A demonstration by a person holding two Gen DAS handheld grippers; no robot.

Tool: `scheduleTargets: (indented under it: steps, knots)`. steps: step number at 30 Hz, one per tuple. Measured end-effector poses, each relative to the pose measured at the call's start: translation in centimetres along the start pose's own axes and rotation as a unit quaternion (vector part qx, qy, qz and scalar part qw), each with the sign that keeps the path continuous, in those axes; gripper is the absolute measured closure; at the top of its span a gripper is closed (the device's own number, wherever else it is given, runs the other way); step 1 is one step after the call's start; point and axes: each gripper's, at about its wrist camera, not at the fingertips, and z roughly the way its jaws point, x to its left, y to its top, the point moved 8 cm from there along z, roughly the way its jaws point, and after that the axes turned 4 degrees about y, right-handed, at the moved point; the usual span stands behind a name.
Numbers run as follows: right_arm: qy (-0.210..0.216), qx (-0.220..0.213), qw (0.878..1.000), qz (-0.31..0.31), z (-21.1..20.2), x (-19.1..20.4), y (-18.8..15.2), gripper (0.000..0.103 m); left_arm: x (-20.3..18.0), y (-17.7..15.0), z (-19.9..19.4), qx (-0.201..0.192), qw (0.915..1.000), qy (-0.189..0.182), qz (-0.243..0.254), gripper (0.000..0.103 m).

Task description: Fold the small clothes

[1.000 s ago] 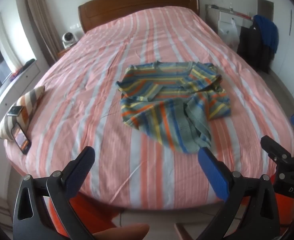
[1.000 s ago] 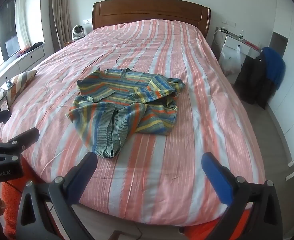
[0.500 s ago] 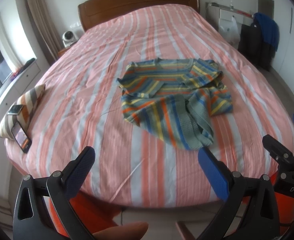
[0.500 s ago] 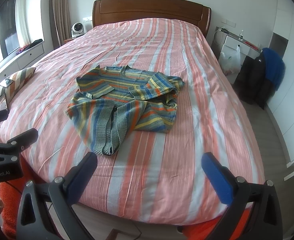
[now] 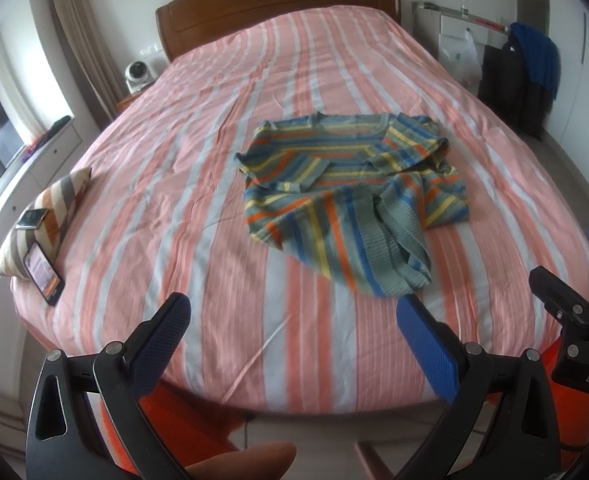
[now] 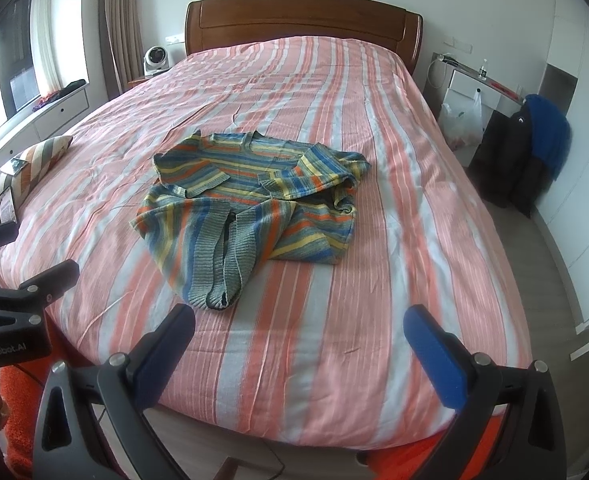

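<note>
A small striped knit sweater in blue, orange, yellow and grey lies crumpled and partly folded over itself on the pink striped bed. It also shows in the right wrist view. My left gripper is open and empty, just past the bed's foot edge, short of the sweater. My right gripper is open and empty, over the foot of the bed, with the sweater's near sleeve end just beyond it. Each gripper shows at the edge of the other's view.
A striped cushion with a phone and a small device leans at the bed's left edge. A wooden headboard stands at the far end. A chair with dark and blue clothes and a white desk stand to the right.
Both grippers have moved forward toward the bed, so the sweater sits closer and lower in both views. Both jaws stay open.
</note>
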Motion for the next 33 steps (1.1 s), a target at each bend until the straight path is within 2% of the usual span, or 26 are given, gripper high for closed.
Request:
scheduleTargets:
  steps: [13, 25, 33]
  knots:
    - [0.001, 0.006, 1.0, -0.003, 0.01, 0.45, -0.09, 0.0, -0.03, 0.27, 0.23, -0.023, 0.9995, -0.011, -0.019, 0.0]
    - [0.001, 0.009, 1.0, -0.005, 0.05, 0.57, -0.12, 0.0, -0.31, -0.24, 0.33, 0.006, 0.9993, -0.026, -0.025, 0.0]
    - [0.0, 0.009, 1.0, -0.005, 0.04, 0.58, -0.15, 0.0, -0.42, -0.21, 0.34, 0.004, 0.999, -0.032, -0.031, 0.0]
